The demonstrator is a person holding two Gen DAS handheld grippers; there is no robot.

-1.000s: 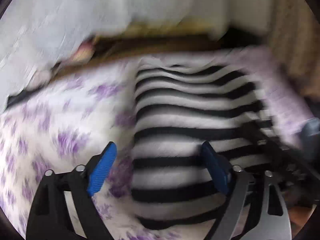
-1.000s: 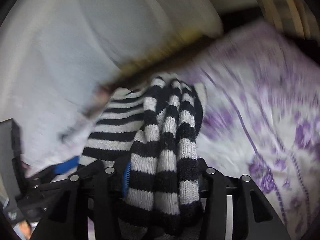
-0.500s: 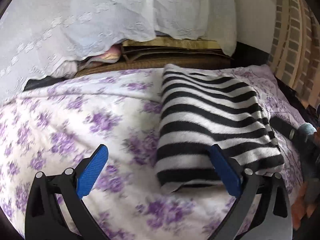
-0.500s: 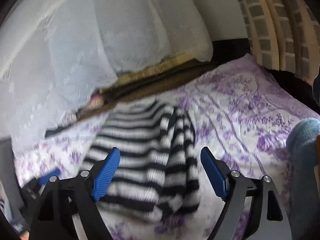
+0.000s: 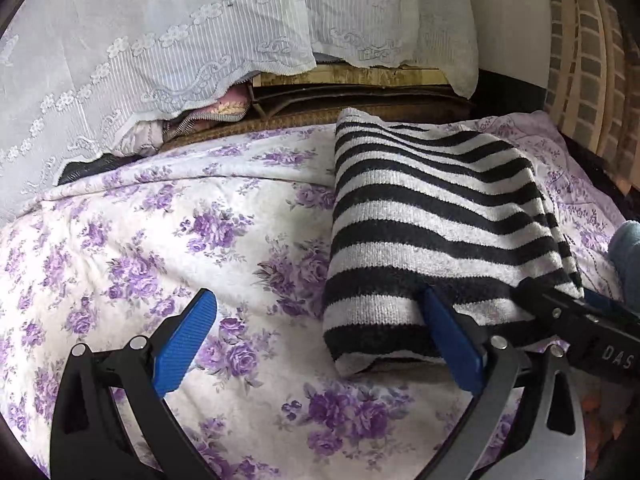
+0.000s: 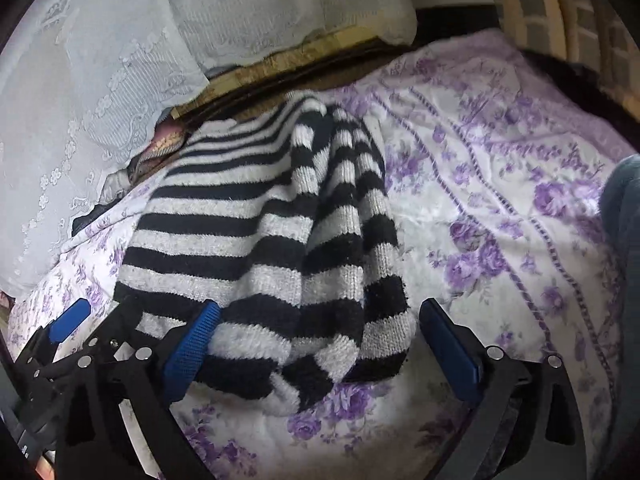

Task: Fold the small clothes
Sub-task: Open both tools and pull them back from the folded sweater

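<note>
A black-and-white striped sweater (image 5: 432,216) lies folded on the purple-flowered bedsheet (image 5: 160,248), its sleeves (image 6: 344,240) laid along its right side. My left gripper (image 5: 316,320) is open over the sheet, and its right pad (image 5: 448,340) sits at the sweater's near edge. The jaws of my right gripper (image 6: 320,320) are opening. The sweater's near end lies between them, and the pads (image 6: 192,348) do not press it. Each gripper shows in the other's view: the right gripper (image 5: 580,328) at the sweater's near right corner, the left gripper (image 6: 68,324) at its near left.
A white lace curtain (image 5: 180,40) hangs behind the bed over a wooden ledge (image 5: 352,76). A pink zippered item (image 5: 224,110) pokes out under it. A brick-patterned wall (image 5: 592,60) rises at the right. Blue-grey cloth on a person (image 6: 624,200) borders the right edge.
My right gripper let go of the striped sleeves, drew back and spread its jaws wide. The left gripper slid left, leaving the folded sweater at the right of its view.
</note>
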